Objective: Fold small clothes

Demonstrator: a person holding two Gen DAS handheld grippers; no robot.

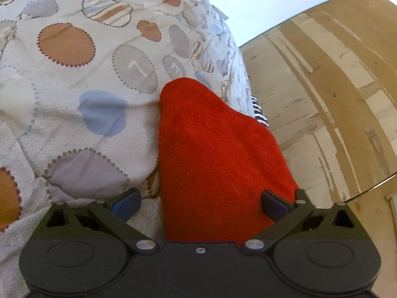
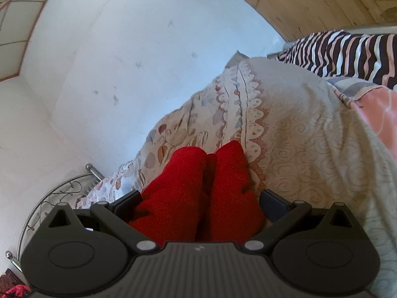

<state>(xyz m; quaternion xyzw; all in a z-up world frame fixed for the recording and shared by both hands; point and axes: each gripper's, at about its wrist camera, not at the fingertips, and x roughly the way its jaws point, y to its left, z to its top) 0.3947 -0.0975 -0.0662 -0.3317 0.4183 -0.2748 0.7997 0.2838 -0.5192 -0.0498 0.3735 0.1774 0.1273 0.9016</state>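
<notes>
Left gripper (image 1: pixel 200 204) fingers spread wide, red cloth (image 1: pixel 218 154) lying between them on the patterned quilt (image 1: pixel 74 79), touching the right pad. Right gripper (image 2: pixel 199 204) fingers also wide apart, the same red cloth (image 2: pixel 198 198) bunched in two lobes between them, not pinched. Striped fabric (image 2: pixel 347 52) further back on the bed.

Near end of red cloth (image 1: pixel 218 154) ran under left gripper (image 1: pixel 201 204) body, hidden. In right view, cloth's (image 2: pixel 198 198) lower part likewise covered. Striped fabric (image 2: pixel 347 52) cut by frame edge. Gripper bodies cropped at bottom.
</notes>
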